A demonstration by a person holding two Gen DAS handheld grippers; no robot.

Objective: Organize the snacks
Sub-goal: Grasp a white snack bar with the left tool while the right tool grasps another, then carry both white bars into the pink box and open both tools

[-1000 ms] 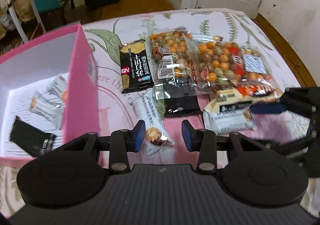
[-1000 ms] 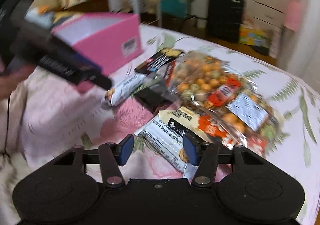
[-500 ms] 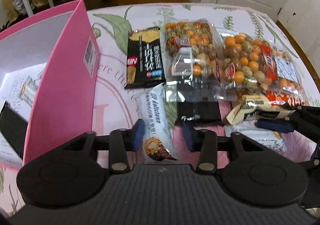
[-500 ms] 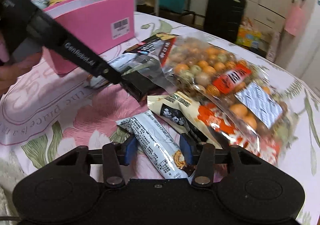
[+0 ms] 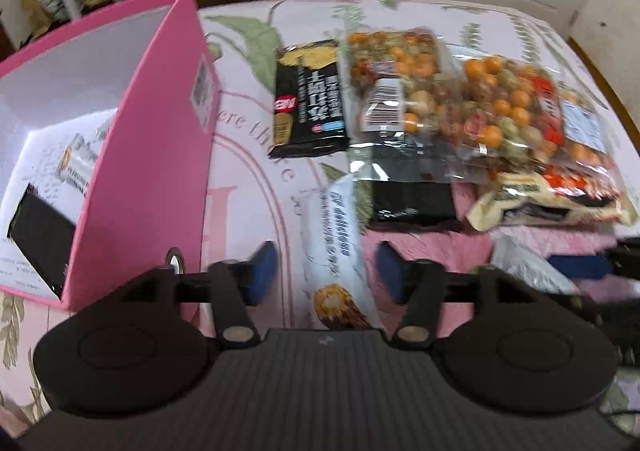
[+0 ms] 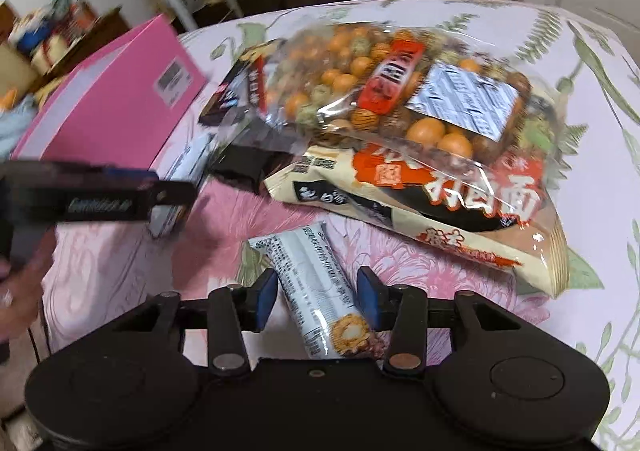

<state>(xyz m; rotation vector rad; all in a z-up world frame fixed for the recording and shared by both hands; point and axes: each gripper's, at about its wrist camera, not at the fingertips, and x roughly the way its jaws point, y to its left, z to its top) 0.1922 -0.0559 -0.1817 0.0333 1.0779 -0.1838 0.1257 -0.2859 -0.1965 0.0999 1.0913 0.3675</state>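
A pink box [image 5: 152,179] stands at the left with a few snack packs inside; it also shows in the right wrist view [image 6: 116,107]. My left gripper [image 5: 328,271] is open, its blue pads either side of a white snack bar [image 5: 340,251] lying on the cloth. My right gripper [image 6: 316,291] is open, its pads either side of a second white snack bar [image 6: 316,287]. The left gripper shows in the right wrist view [image 6: 100,195] at the left, over the first bar.
A black cracker pack [image 5: 308,99], two clear bags of coloured nuts [image 5: 500,111], a black pack [image 5: 412,199] and a cream noodle pack [image 6: 440,207] lie in a heap on the floral tablecloth [image 5: 248,179]. The table's wooden edge [image 5: 608,91] runs at the right.
Both grippers have moved forward and lower, so each white bar now lies between its pads. The left gripper's jaws have opened wider.
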